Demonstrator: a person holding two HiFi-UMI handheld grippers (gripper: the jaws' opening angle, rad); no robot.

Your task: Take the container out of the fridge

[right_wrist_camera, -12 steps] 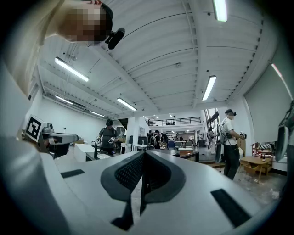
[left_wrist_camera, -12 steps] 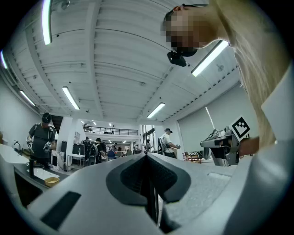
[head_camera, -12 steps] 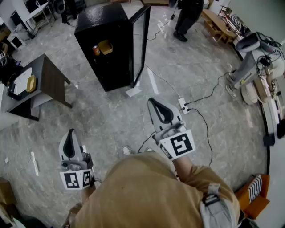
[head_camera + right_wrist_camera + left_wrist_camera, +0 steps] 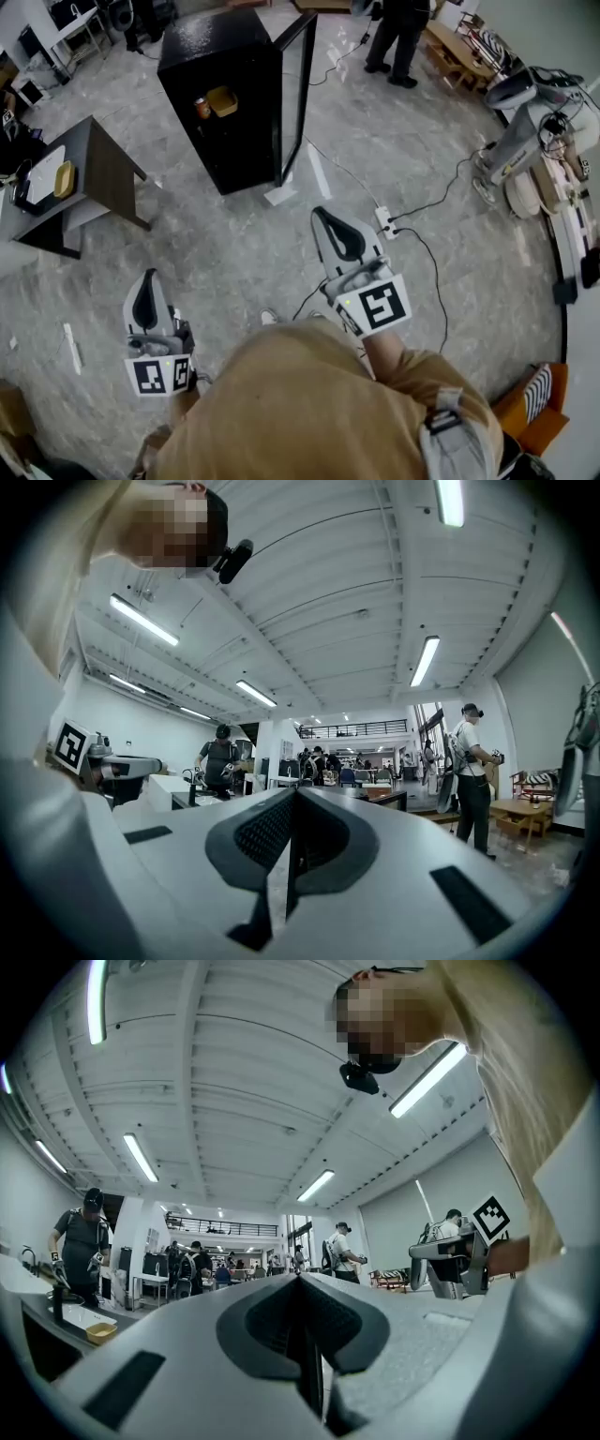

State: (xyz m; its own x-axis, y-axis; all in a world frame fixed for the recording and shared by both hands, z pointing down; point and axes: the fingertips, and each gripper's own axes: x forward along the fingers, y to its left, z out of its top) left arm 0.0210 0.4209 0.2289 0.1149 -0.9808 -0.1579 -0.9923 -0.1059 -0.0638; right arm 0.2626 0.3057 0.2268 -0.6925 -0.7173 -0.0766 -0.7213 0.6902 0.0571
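Yellow and shallow, the plastic container (image 4: 222,98) I'm after sits on an upper shelf of the tall black fridge (image 4: 234,141), just right of an orange can (image 4: 201,106), with the glass-fronted door (image 4: 295,89) swung open on the fridge's right side. I judge this to be the approach: I stand well short of the fridge, nothing reached yet. My left tongs (image 4: 146,295) are pressed fully together with nothing between them, and my right tongs (image 4: 333,230), nearer the fridge, are likewise closed and empty. Next I must walk up to the open front, part one pair and bring it level with that shelf. Left of the fridge stands a dark wooden table (image 4: 103,173) carrying a small yellow dish (image 4: 64,176). Grey marbled floor tiles (image 4: 216,244) run between me and the fridge; a white power strip (image 4: 385,223) with its black cable lies to the fridge's right, something to step around. Beyond the fridge a person in dark clothes (image 4: 398,37) stands, and far right is a white machine (image 4: 534,122).
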